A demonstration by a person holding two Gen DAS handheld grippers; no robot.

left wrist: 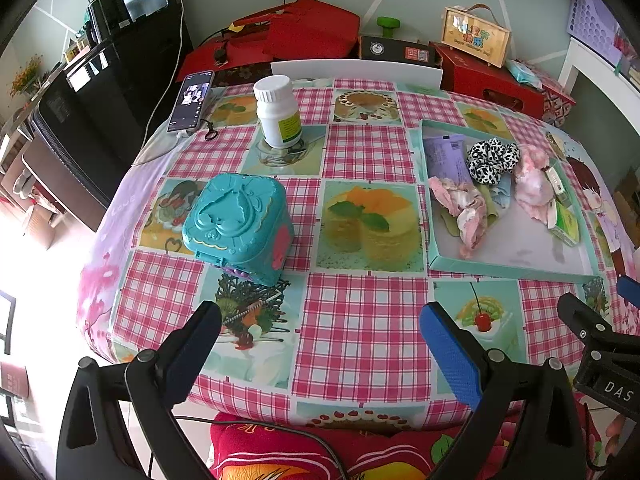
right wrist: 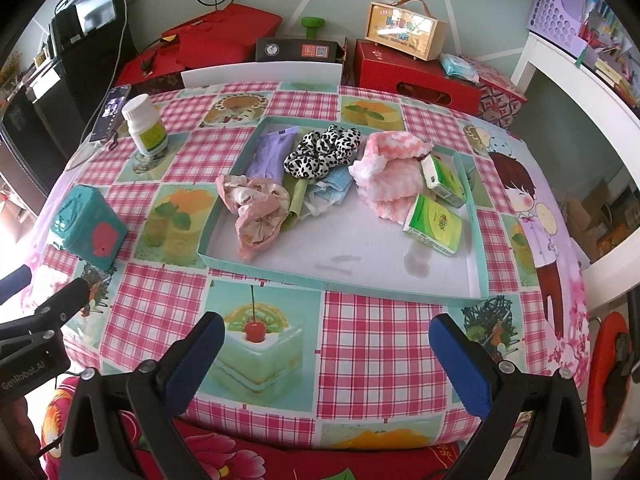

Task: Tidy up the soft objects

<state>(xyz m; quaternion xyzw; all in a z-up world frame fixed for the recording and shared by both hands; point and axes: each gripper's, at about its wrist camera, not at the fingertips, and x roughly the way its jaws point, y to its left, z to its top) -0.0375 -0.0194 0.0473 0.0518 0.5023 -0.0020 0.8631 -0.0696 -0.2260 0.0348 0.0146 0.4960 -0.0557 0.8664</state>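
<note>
Soft things: a leopard-print scrunchie, a pink scrunchie, a fluffy pink cloth, a blue face mask and a purple packet are gathered in the far half of the tray.
Tray: a shallow teal-rimmed box lid is set on the right half of the tabletop; its near half is bare, with faint marks.
Other contents: two green tissue packs are laid by the tray's right rim, just beside the fluffy cloth.
Left gripper: it is held wide open above the near edge of the tabletop, with nothing between its fingers.
Right gripper: it is likewise spread wide and empty, in front of the tray's near rim.
Step in hand: it cannot be settled. The soft things already in the tray fit a sorting that is finished, and equally a heap yet to be taken out or arranged.
Next move: any grasp would call for a pinch on loose fabric, since the pieces are overlapped and one could be dragged with another.
Tabletop: a checked pink cloth with cake pictures is spread over it; a teal toy box is placed near the left edge, a white bottle and a phone toward the far left corner.
Room: red boxes, a wooden case and black equipment are stacked along the wall behind.
</note>
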